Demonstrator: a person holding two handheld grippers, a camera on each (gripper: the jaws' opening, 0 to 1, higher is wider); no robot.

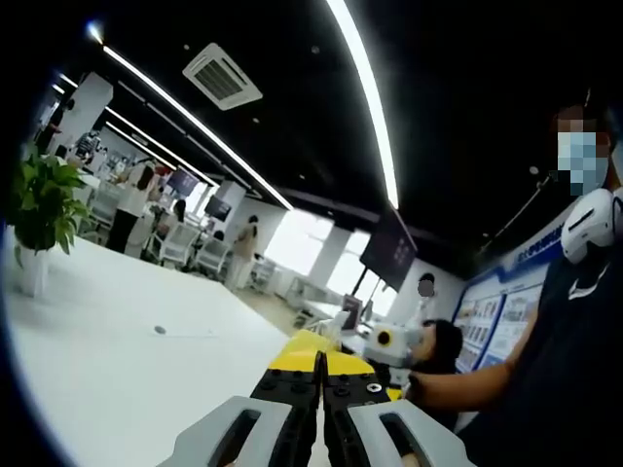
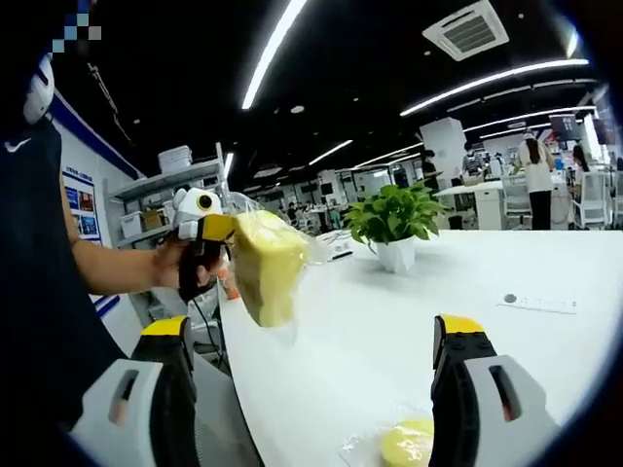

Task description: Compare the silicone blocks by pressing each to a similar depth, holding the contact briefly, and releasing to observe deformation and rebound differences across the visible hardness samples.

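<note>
left gripper (image 2: 219, 243): jaws closed on pale yellow bagged silicone block (image 2: 265, 268), held aloft, long axis hanging down | right gripper (image 2: 311, 389): wide open, empty, nearer round yellow silicone sample (image 2: 409, 443) on white table (image 2: 409, 321), between its jaws

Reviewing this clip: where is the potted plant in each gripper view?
Left gripper view: potted plant at the far left edge, standing on the white table.
Right gripper view: potted plant just right of centre, on the same table.
Shared landmark: the small round disc lying on the tabletop.
</note>
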